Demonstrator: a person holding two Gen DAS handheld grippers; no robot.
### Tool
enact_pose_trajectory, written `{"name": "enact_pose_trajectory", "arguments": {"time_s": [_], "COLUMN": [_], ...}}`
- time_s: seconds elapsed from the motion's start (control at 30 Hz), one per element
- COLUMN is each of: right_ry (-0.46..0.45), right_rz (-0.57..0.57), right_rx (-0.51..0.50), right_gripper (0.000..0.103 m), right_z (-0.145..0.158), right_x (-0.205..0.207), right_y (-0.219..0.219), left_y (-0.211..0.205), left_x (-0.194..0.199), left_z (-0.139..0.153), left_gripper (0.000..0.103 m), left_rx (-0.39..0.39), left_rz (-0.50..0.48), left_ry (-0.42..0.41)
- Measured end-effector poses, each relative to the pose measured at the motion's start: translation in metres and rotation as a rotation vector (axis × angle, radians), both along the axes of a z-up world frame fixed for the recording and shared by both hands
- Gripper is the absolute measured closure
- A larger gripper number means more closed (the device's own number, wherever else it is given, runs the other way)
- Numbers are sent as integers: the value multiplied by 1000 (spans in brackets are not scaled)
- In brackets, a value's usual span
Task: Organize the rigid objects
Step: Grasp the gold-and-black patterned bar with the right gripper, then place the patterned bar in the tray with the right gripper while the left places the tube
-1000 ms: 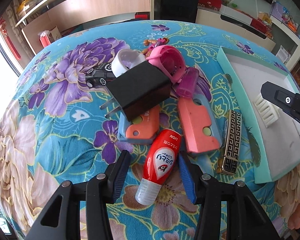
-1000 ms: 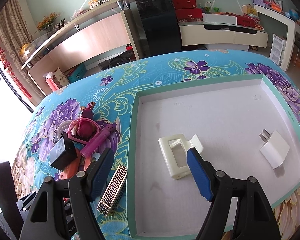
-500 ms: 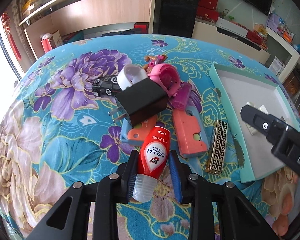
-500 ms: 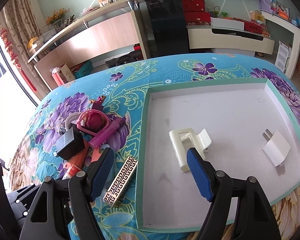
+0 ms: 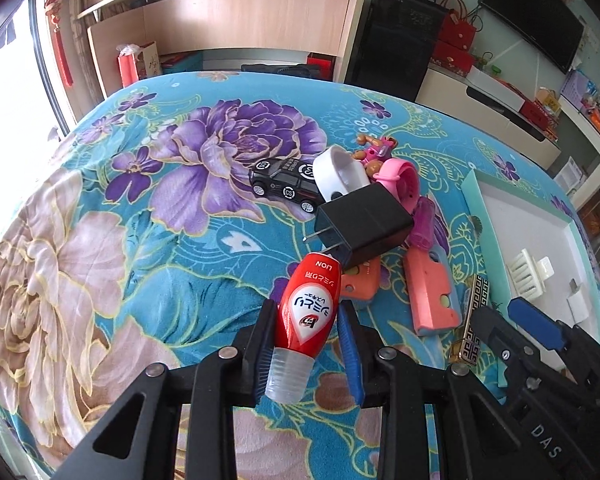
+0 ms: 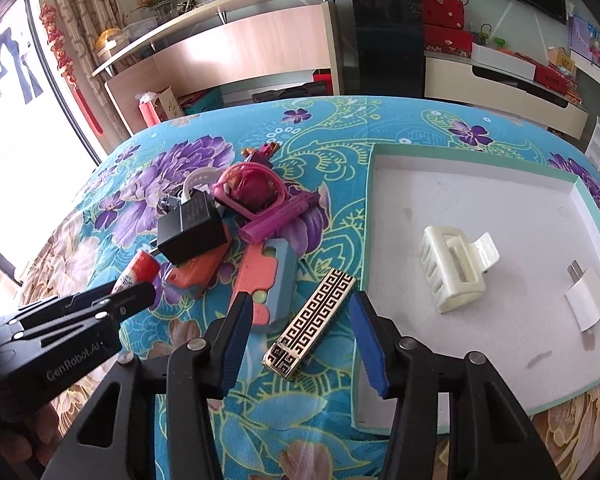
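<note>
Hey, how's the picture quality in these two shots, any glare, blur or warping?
Left wrist view: sharp, window blown out white at left, heavy fisheye bending of the table edge. Right wrist view: same overexposed window, tray evenly lit, dark corner vignetting.

1. My left gripper (image 6: 140,292) hides most of the red plastic bottle (image 6: 138,270) in my right view.
2. The black charger block (image 5: 364,222) covers part of one orange plastic case (image 5: 358,282).

Red bottle (image 5: 309,310), clear cap nearest the camera, clamped between the left jaws. Gold-and-black patterned bar (image 6: 312,317) lies flat between the right jaws, untouched.
</note>
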State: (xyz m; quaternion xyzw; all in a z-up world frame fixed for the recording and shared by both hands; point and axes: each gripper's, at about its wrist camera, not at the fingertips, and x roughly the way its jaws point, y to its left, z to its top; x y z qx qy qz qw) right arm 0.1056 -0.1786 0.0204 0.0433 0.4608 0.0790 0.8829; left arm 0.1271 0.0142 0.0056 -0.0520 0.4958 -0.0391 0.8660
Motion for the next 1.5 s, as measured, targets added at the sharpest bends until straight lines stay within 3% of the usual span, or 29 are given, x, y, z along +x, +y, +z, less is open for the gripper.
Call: {"name": "enact_pose_trajectory", "arguments": {"time_s": [0.23, 0.57, 0.87, 1.3, 1.5], "right_ry": [59, 90, 87, 85, 43], "right_rz": [19, 43, 82, 100, 68], "right_rx": [-73, -149, -163, -204, -150], "right_gripper": [67, 69, 79, 80, 82], "right_z": [-13, -21, -25, -33, -17], "right_x": [0, 4, 14, 21, 17], "right_y": [12, 22, 29, 39, 29], "left_y": [8, 10, 8, 6, 8], "left_x": [1, 4, 5, 7, 6], "left_z": [-2, -8, -10, -18, -11], "left_gripper": [70, 70, 70, 70, 70], "left_rx": [-16, -5, 9, 23, 32], "left_rz": [18, 30, 27, 28, 39], "left_ry": [4, 24, 29, 53, 26]}}
